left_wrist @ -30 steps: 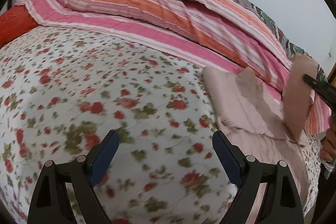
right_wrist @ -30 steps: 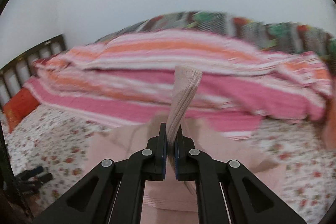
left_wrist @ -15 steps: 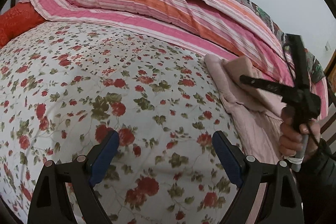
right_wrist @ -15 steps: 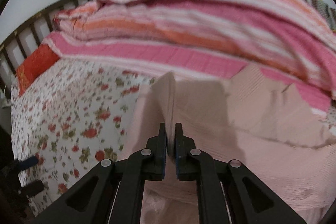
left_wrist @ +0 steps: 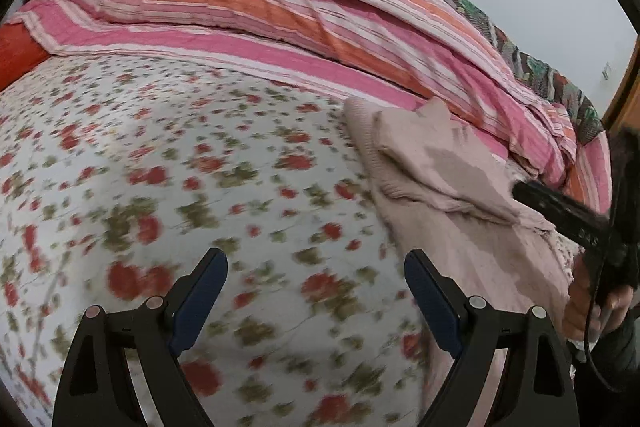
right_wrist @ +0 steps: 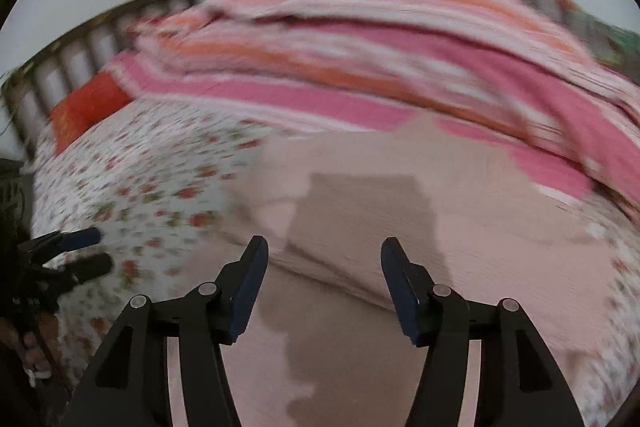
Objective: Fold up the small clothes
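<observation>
Left wrist view: striped quilt (left_wrist: 304, 11) behind pink garment (left_wrist: 448, 179).

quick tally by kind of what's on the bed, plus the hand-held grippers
pink garment: 1
striped quilt: 1
orange pillow: 1
hand-held grippers, left and right: 2
total: 5

**Pinks, florals and stripes**

I am looking at a pale dusty-pink garment (right_wrist: 460, 187) lying on a white bedspread (left_wrist: 160, 155) scattered with red flowers and olive-green leaves. Behind it, a quilt (left_wrist: 280, 7) is showing pink, orange and white stripes. An orange-red pillow (right_wrist: 86, 107) is sitting by the dark headboard (right_wrist: 100, 31). My grippers are showing black frames with dark-blue pads (left_wrist: 198, 301).
</observation>
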A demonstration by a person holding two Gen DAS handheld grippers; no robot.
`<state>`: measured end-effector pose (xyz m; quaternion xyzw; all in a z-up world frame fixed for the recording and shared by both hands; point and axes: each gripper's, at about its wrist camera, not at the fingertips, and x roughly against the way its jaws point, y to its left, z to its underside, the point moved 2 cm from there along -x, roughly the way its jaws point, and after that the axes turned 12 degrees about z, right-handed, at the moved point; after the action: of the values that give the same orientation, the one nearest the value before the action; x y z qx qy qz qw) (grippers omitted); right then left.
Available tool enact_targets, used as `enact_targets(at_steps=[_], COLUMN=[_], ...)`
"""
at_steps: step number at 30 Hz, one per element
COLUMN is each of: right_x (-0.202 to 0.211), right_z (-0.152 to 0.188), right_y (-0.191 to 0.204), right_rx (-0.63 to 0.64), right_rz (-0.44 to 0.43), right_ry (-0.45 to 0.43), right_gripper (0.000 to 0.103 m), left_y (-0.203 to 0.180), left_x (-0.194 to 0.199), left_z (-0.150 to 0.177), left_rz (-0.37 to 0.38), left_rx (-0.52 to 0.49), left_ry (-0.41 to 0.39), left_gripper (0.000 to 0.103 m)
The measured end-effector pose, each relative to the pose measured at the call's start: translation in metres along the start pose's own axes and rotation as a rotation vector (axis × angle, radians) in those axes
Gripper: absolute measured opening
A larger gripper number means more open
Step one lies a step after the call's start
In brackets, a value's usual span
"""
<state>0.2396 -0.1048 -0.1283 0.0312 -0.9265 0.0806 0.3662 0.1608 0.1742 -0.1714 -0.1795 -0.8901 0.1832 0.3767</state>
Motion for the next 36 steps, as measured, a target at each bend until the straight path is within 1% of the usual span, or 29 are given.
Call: enact_targets(at_steps=[3,4,5,7,8,9,10,12,14,16,17,18,19,20,22,24,26,28,31,34,35,36], right_x=[0.007,0.009,0.009,0.01,0.008,0.006,0.003,-0.002,-0.008,-0.008,-0.007,-0.006,-0.005,-0.004,-0.005,-0.006,-0.007,-0.01,-0.017,-0.026,-0.029,-0.031], right_z=[0.015,0.021,0.025,0.035,0.04,0.045,0.049,0.054,0.057,0.06,0.061,0.063,0.066,0.07,0.078,0.082,0.082,0.079,0.071,0.065,0.064,0.063], right_y=[-0.056,-0.076,-0.089,-0.117,-0.128,-0.138,-0.146,-0.16,-0.169,-0.174,-0.175,-0.177,-0.176,-0.178,-0.181,-0.183,-0.187,-0.188,-0.183,-0.178,-0.18,-0.183], right_rx=[-0.084,-0.113,-0.134,-0.193,-0.221,-0.248,-0.271,-0.312,-0.353,-0.364,-0.36,-0.353,-0.352,-0.355,-0.358,-0.347,-0.361,-0.374,-0.346,-0.333,-0.336,-0.352], right_rz=[0.115,0.159,0.185,0.235,0.241,0.243,0.245,0.239,0.209,0.215,0.228,0.249,0.255,0.245,0.225,0.237,0.235,0.216,0.213,0.205,0.205,0.215], right_ry=[0.002,0.008,0.011,0.021,0.03,0.041,0.052,0.068,0.082,0.093,0.094,0.092,0.093,0.1,0.124,0.131,0.139,0.142,0.166,0.18,0.179,0.177], right_gripper=[0.058,0.058,0.058,0.058,0.058,0.058,0.058,0.057,0.057,0.057,0.057,0.057,0.057,0.057,0.057,0.057,0.057,0.057,0.057,0.056,0.054,0.047], left_y=[-0.014,-0.018,-0.025,-0.033,-0.038,-0.041,-0.043,-0.046,-0.045,-0.041,-0.04,-0.04,-0.041,-0.043,-0.046,-0.049,-0.05,-0.047,-0.047,-0.05,-0.052,-0.053], left_x=[-0.019,-0.024,-0.032,-0.044,-0.053,-0.059,-0.067,-0.084,-0.094,-0.101,-0.103,-0.105,-0.108,-0.11,-0.106,-0.1,-0.098,-0.097,-0.097,-0.096,-0.096,-0.096], left_z=[-0.011,-0.013,-0.018,-0.026,-0.032,-0.036,-0.04,-0.047,-0.051,-0.054,-0.056,-0.058,-0.059,-0.06,-0.059,-0.055,-0.052,-0.05,-0.05,-0.051,-0.052,-0.053], left_rz=[0.027,0.033,0.048,0.07,0.078,0.082,0.086,0.08,0.055,0.054,0.059,0.053,0.045,0.041,0.035,0.035,0.035,0.035,0.041,0.048,0.05,0.052], left_rx=[-0.01,-0.011,-0.012,-0.013,-0.011,-0.008,-0.001,0.02,0.041,0.076,0.089,0.094,0.09,0.078,0.06,0.051,0.061,0.072,0.084,0.072,0.061,0.059], left_ry=[0.004,0.006,0.003,-0.012,-0.018,-0.017,-0.014,-0.013,-0.015,-0.022,-0.029,-0.031,-0.027,-0.02,-0.045,-0.073,-0.082,-0.085,-0.077,-0.075,-0.083,-0.084], left_gripper=[0.088,0.086,0.083,0.065,0.059,0.048,0.044,0.044,0.043,0.032,0.029,0.024,0.011,0.006,0.007,0.007,0.007,0.007,0.007,0.007,0.007,0.007])
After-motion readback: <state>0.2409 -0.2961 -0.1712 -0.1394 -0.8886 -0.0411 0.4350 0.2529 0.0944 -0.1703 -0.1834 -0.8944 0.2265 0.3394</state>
